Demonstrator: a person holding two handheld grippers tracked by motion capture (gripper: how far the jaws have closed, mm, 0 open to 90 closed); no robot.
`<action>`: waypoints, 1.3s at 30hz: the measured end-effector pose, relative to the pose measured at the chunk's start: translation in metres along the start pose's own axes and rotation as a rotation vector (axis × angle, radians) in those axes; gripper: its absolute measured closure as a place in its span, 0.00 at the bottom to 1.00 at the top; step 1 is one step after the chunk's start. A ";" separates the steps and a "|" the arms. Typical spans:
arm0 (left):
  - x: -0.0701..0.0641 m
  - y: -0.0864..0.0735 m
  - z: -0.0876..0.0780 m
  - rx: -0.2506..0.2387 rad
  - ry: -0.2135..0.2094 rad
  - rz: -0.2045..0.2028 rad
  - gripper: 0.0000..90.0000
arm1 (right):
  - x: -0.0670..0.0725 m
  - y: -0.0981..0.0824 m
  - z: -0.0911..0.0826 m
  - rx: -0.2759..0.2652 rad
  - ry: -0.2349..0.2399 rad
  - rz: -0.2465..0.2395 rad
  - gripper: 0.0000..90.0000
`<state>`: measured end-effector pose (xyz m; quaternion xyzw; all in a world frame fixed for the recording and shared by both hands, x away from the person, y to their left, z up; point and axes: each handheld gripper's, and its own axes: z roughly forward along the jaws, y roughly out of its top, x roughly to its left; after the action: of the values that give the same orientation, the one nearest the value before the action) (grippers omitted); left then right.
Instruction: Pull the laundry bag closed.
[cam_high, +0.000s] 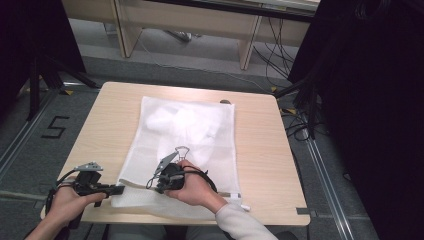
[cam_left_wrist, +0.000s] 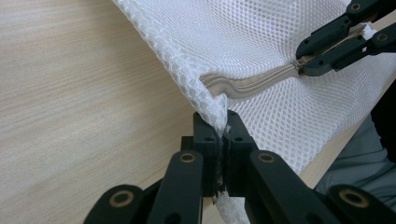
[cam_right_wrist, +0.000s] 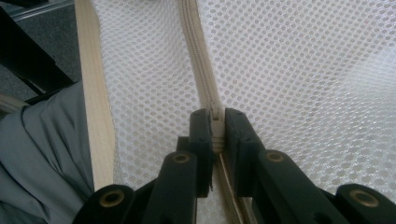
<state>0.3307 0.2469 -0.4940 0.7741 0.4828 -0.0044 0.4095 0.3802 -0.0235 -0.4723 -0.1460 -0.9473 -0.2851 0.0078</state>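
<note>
Mesh laundry bag (cam_high: 185, 145) is lying flat across the wooden table (cam_high: 260, 150), white fabric bundled inside. Left gripper (cam_left_wrist: 222, 122) is pinching the bag's near corner tight between its jaws, while right gripper (cam_right_wrist: 216, 122) is clamping the beige zipper (cam_right_wrist: 198, 56) along the bag's near edge.

A light wooden table (cam_high: 260, 150) carries a white mesh laundry bag (cam_high: 185, 145), spread flat from just ahead of both grippers toward the far edge.
</note>
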 end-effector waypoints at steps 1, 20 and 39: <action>0.000 0.000 0.000 0.000 0.002 0.001 0.95 | 0.000 0.000 0.000 0.000 0.003 0.008 0.92; 0.000 0.000 -0.001 -0.003 0.003 0.000 0.95 | -0.002 -0.004 -0.005 0.000 -0.002 -0.002 0.92; 0.000 0.000 -0.001 -0.005 0.005 -0.010 0.95 | -0.003 -0.009 -0.013 -0.011 -0.005 0.020 0.92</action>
<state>0.3304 0.2471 -0.4934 0.7705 0.4877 -0.0035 0.4104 0.3795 -0.0385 -0.4664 -0.1562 -0.9443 -0.2897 0.0072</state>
